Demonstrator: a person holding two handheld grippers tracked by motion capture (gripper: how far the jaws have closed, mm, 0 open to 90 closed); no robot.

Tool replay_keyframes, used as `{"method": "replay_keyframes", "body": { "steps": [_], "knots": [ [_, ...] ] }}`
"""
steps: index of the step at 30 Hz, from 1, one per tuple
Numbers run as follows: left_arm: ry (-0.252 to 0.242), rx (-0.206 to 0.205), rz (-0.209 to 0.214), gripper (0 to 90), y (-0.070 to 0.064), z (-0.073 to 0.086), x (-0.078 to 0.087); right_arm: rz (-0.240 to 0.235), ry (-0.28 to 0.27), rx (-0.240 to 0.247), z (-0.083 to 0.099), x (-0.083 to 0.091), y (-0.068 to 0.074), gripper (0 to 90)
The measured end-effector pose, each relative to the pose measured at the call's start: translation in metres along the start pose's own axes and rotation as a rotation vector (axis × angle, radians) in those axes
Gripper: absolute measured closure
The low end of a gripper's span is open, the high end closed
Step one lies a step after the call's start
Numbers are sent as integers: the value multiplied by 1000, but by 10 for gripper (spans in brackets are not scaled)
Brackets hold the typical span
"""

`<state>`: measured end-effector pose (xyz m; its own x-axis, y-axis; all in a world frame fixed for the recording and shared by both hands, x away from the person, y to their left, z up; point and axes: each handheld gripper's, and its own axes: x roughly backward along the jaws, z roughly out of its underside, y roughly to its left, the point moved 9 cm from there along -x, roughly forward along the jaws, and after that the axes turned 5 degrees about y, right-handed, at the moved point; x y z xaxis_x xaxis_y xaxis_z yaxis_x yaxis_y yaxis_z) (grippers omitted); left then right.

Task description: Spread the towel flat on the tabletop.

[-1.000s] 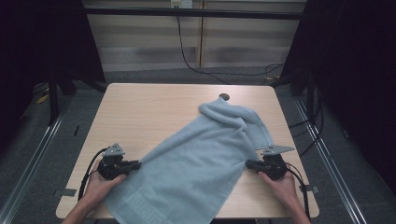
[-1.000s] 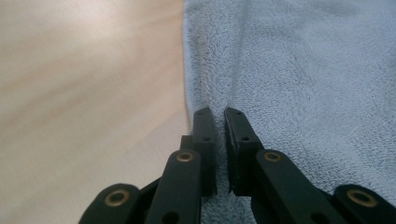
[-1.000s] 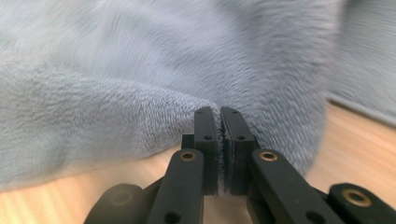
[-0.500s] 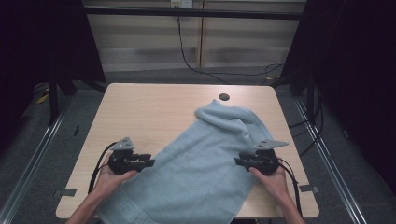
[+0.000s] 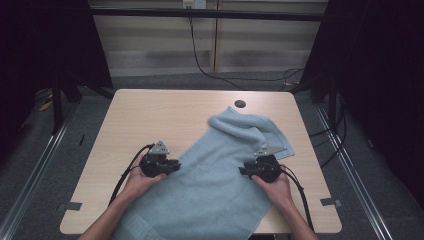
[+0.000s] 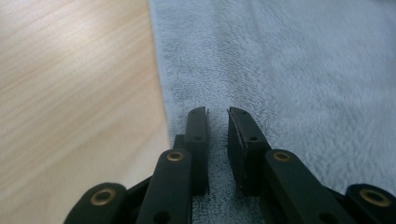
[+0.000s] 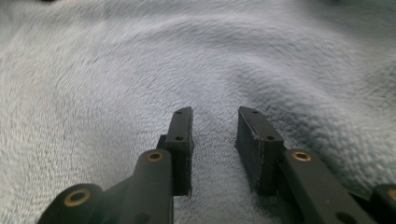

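A pale blue-grey terry-cloth towel (image 5: 215, 175) lies spread diagonally across a light wooden rectangular table (image 5: 150, 120). Its near end reaches the table's front edge, between the person's forearms, and its far end is bunched into a soft fold toward the table's far right, just short of a small dark round hole (image 5: 240, 104) in the tabletop.

The left gripper (image 5: 172, 165), a black two-jaw tool held in the person's left hand (image 5: 137, 180), sits at the towel's left edge. In the left gripper view (image 6: 217, 112), its jaws stand slightly apart, with only a narrow gap between them, resting low over the towel (image 6: 289, 70) just inside its edge; bare wood (image 6: 70, 93) shows beside them. Nothing is caught between the jaws.

The right gripper (image 5: 245, 171), a matching black tool in the person's right hand (image 5: 275, 185), sits on the towel's right side, pointing inward toward the left one. In the right gripper view (image 7: 215, 112), its jaws are parted wider, with towel pile (image 7: 140, 60) visible through the gap and rippled cloth all around. They clamp nothing.

The two grippers face each other across the middle of the towel, well apart, with flat cloth lying between them. A black cable trails from each gripper back along the forearms.

Beyond the table are a grey floor (image 5: 60, 150) and a pale panelled wall (image 5: 200, 45) with a dark cable (image 5: 200, 60) hanging down it.
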<state>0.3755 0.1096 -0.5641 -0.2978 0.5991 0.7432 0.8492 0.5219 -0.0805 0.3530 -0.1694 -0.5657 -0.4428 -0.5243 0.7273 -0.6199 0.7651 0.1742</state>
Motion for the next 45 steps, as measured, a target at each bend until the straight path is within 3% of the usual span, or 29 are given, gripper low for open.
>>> {"method": "replay_keyframes", "body": {
  "steps": [7, 10, 12, 17, 21, 25, 29, 34, 37, 38, 42, 44, 45],
  "knots": [
    [-11, -4, 39, 801, -25, 32, 27, -8, -22, -8, -12, -12, -2, 695],
    [-18, 18, 62, 804, -39, 42, 35, -14, -20, 7, -22, -22, 3, 694],
    [-12, 9, 83, 804, -49, 47, 40, -21, -22, 12, -29, -31, 8, 690],
    [6, 4, 118, 803, -70, 61, 51, -54, -24, 70, -41, -48, 35, 688],
    [3, -16, 159, 795, -86, 68, 57, -130, -1, 124, -36, -50, 66, 701],
    [-35, 11, 165, 770, -78, 57, 57, -188, 9, 157, -22, -42, 90, 729],
    [-80, 49, 139, 745, -61, 37, 51, -219, 12, 163, -10, -33, 99, 746],
    [-82, 56, 103, 711, -37, 11, 34, -253, 25, 164, 5, -21, 109, 757],
    [-84, 90, 94, 708, -23, -3, 22, -271, 34, 169, 14, -13, 116, 757],
    [-90, 90, 67, 705, -18, -7, 17, -274, 39, 170, 17, -11, 117, 755],
    [-77, 120, 45, 702, -3, -13, -2, -284, 49, 178, 23, -2, 120, 682],
    [-39, 110, 31, 691, 2, -11, -9, -278, 23, 172, 18, 4, 117, 666],
    [-46, 105, 34, 697, 3, -13, -10, -274, -3, 164, 12, 8, 113, 666]
  ]
}}
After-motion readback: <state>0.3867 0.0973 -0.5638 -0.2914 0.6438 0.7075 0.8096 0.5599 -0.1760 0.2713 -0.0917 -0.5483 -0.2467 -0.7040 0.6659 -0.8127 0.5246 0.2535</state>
